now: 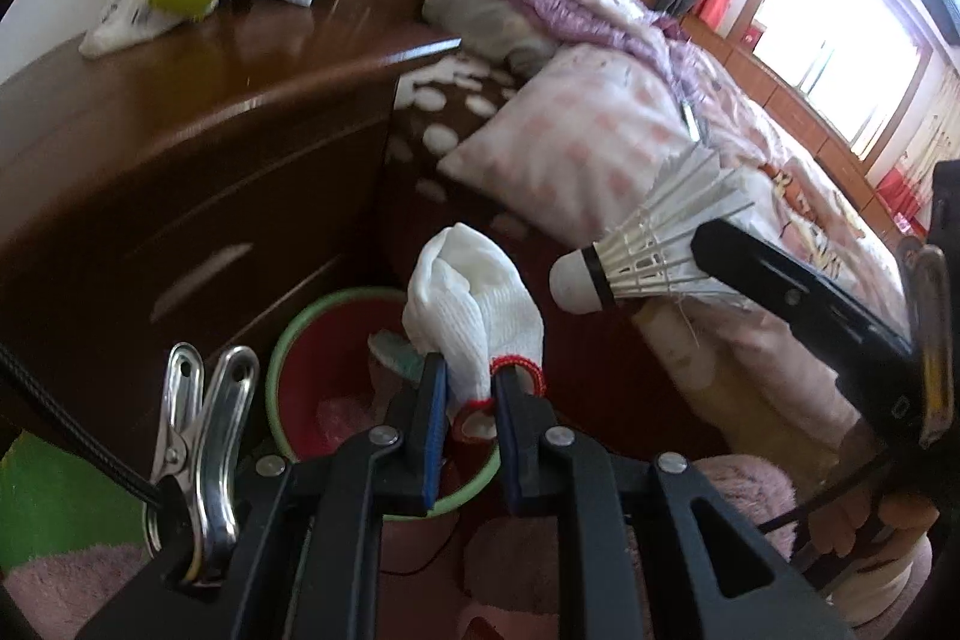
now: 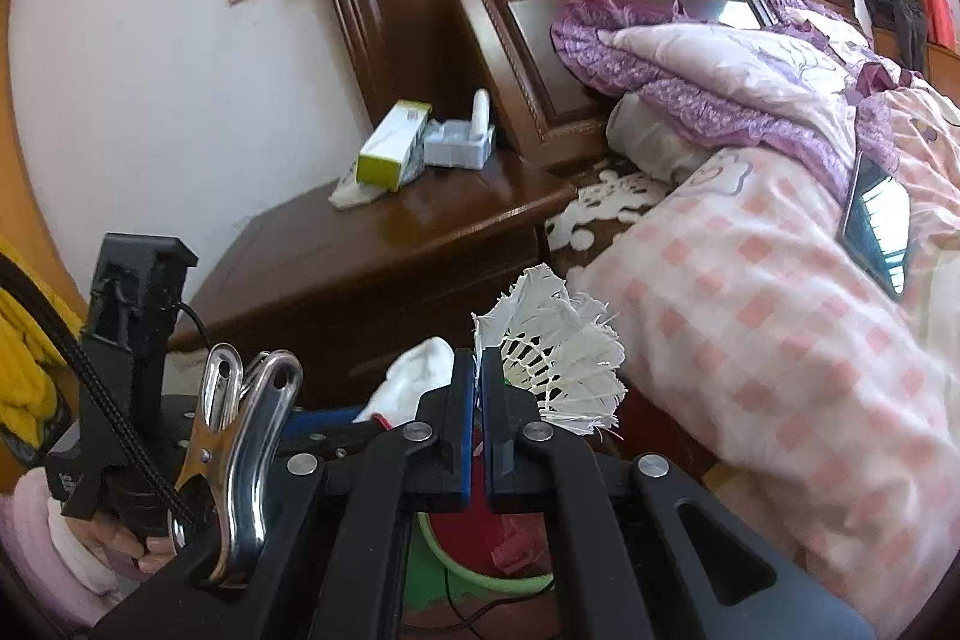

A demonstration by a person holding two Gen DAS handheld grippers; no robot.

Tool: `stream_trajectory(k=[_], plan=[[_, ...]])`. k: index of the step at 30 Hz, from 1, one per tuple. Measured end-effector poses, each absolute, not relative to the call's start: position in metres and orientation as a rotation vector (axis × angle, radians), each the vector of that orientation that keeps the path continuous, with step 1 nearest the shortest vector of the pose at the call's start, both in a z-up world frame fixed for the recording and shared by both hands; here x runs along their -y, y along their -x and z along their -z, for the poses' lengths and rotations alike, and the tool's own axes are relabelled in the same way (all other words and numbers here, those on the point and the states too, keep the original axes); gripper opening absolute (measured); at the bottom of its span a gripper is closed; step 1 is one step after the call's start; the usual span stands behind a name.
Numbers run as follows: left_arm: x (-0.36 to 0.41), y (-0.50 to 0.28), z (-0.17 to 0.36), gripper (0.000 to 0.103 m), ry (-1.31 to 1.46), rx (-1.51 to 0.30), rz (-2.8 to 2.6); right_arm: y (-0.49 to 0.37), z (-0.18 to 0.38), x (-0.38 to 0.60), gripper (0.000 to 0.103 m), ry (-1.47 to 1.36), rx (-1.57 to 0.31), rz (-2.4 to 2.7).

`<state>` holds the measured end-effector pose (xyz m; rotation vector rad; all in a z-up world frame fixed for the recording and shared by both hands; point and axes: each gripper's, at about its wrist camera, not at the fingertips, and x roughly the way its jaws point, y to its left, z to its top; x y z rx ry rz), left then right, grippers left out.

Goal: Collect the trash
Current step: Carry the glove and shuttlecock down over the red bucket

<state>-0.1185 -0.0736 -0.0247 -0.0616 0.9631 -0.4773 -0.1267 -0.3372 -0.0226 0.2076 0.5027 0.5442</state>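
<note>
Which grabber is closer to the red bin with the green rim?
Left. The left gripper, holding a white glove, hangs right over the bin. The right gripper, clamping a shuttlecock, sits off to the side toward the bed.

A white knit glove (image 1: 474, 316) with red cuff hung bunched above the red, green-rimmed bin (image 1: 282, 340); a frayed white shuttlecock (image 1: 648, 244) lay tilted, cork leftward.

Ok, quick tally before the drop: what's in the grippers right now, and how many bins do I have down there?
White glove with red cuff, in the left gripper: 1
Shuttlecock, in the right gripper: 1
Bin with green rim, below the glove: 1
Total: 3
</note>
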Motion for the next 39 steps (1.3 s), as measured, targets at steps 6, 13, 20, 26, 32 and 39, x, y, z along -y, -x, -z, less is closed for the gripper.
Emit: stream_trajectory(k=[6, 13, 20, 26, 32, 39], plan=[[0.073, 0.113, 0.054, 0.016, 0.038, -1.023, 0.459, 0.122, 0.045, 0.32, 0.003, -0.176, -0.547, -0.528], [0.074, 0.106, 0.09, 0.016, 0.012, -1.095, 0.436, 0.11, 0.071, 0.303, 0.003, -0.142, -0.603, -0.518], [0.072, 0.097, 0.125, 0.016, 0.005, -1.159, 0.415, 0.096, 0.095, 0.287, 0.003, -0.124, -0.665, -0.515], [0.069, 0.092, 0.143, 0.015, 0.013, -1.19, 0.407, 0.083, 0.118, 0.278, 0.003, -0.123, -0.742, -0.512], [0.071, 0.086, 0.162, 0.016, 0.015, -1.21, 0.401, 0.074, 0.135, 0.276, 0.003, -0.129, -0.789, -0.501], [0.074, 0.074, 0.191, 0.015, 0.033, -1.265, 0.396, 0.064, 0.149, 0.275, 0.003, -0.147, -0.837, -0.489]])
